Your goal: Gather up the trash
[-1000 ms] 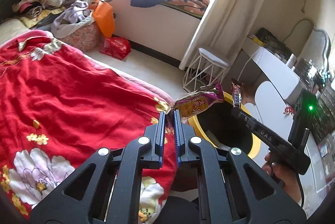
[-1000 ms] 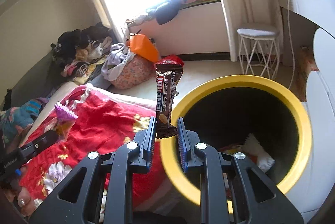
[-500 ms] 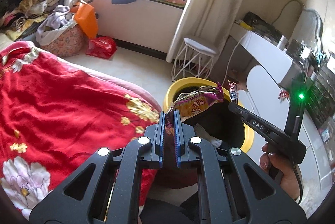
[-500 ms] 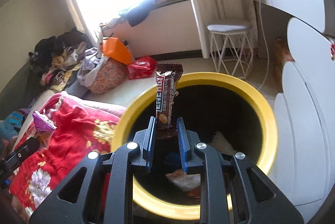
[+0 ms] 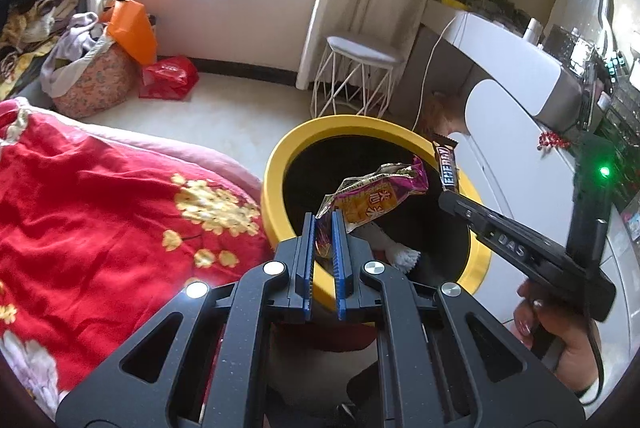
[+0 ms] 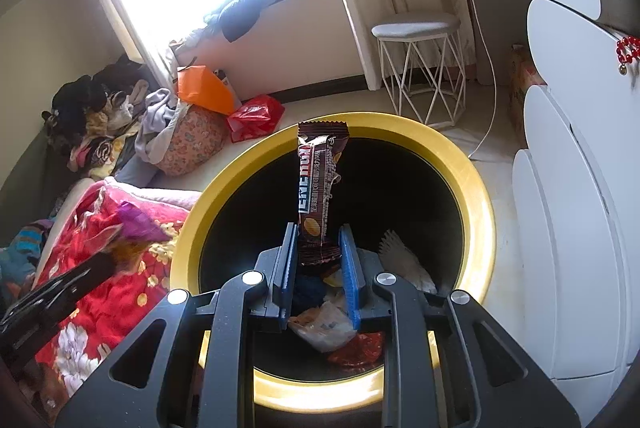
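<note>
A yellow-rimmed bin (image 5: 276, 164) with a black inside stands on the floor beside the bed. My left gripper (image 5: 323, 216) is shut on a crumpled purple and yellow snack wrapper (image 5: 372, 198), which hangs over the bin's near rim. My right gripper (image 6: 319, 228) is shut on the lower end of a brown ENERGY bar wrapper (image 6: 320, 180), which stands upright above the bin's mouth (image 6: 476, 196). Several pieces of trash (image 6: 324, 324) lie at the bottom. In the left wrist view the right gripper (image 5: 444, 198) reaches in from the right with the bar (image 5: 447, 168).
A red flowered blanket (image 5: 100, 208) covers the bed left of the bin. A white wire stool (image 5: 360, 76) stands behind it, and a white cabinet (image 6: 580, 228) is close on its right. Bags and clothes (image 5: 120, 40) are piled by the window. A hand (image 5: 560, 332) holds the right gripper.
Both grippers have moved from beside the bed to over the bin, each still holding its wrapper. The bin now fills the middle of both views.
</note>
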Available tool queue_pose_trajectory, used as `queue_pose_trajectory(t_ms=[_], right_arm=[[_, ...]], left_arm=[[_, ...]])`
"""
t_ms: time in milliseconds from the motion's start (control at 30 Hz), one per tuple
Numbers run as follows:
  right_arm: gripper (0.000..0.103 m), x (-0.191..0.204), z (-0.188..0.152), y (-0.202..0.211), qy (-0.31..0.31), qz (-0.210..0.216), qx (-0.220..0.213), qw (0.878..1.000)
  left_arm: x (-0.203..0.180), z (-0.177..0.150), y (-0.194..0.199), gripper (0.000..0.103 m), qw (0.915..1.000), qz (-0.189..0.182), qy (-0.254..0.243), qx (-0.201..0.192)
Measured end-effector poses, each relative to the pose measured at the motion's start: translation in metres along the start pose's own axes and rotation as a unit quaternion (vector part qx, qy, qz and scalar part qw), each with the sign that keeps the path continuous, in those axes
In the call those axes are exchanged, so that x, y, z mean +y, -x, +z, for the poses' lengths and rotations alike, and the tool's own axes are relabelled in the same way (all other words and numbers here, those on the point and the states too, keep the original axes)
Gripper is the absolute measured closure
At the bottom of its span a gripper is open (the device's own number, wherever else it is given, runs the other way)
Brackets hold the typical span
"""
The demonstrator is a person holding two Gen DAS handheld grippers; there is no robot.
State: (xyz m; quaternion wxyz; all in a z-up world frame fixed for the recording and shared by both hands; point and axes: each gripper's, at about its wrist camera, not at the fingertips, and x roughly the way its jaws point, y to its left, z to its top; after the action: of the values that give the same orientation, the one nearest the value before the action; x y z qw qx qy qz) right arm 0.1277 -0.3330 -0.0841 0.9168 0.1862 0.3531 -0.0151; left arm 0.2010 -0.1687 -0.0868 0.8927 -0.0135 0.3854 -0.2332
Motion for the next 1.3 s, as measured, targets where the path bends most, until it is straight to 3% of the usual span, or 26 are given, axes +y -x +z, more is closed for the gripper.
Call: queue_pose_trajectory(t_ms=[100, 167, 233, 300, 533, 700, 833, 1033, 1300], right_arm=[[0.081, -0.006, -0.002, 0.003, -0.002, 0.001, -0.002, 1.0], [0.073, -0.011, -0.003, 0.005, -0.011, 0.006, 0.0, 1.0], [0.067, -0.016, -0.003, 0.009, -0.017, 0.006, -0.004, 1.0], [0.062, -0.019, -0.003, 0.013, -0.017, 0.004, -0.009, 1.0], [0.033, -0.007, -0.009, 0.037, 0.006, -0.015, -0.042, 0.999], [0.016, 0.012, -0.012, 0.058, 0.036, -0.03, -0.089, 0.995], [0.007, 0.028, -0.02, 0.077, 0.066, -0.036, -0.134, 0.988], [0.007, 0.043, -0.033, 0.102, 0.088, -0.012, -0.189, 0.978], [0.007, 0.066, -0.051, 0.125, 0.109, 0.027, -0.229, 0.967]], left_arm=[[-0.001, 0.004, -0.011, 0.098, 0.9999, -0.003, 0.004, 0.011], [-0.001, 0.007, -0.016, 0.091, 0.9997, -0.012, 0.012, 0.02], [-0.001, 0.007, -0.017, 0.067, 0.9995, -0.018, 0.017, 0.019], [-0.001, 0.006, -0.014, 0.062, 0.9995, -0.022, 0.017, 0.016], [0.006, 0.001, 0.009, 0.025, 0.9995, -0.013, 0.026, -0.009], [0.018, -0.008, 0.038, 0.011, 0.9988, -0.003, 0.031, -0.037], [0.026, -0.016, 0.059, 0.011, 0.9978, 0.014, 0.038, -0.053], [0.036, -0.033, 0.094, 0.011, 0.9941, 0.048, 0.047, -0.085], [0.051, -0.053, 0.143, 0.011, 0.9849, 0.09, 0.062, -0.134]])
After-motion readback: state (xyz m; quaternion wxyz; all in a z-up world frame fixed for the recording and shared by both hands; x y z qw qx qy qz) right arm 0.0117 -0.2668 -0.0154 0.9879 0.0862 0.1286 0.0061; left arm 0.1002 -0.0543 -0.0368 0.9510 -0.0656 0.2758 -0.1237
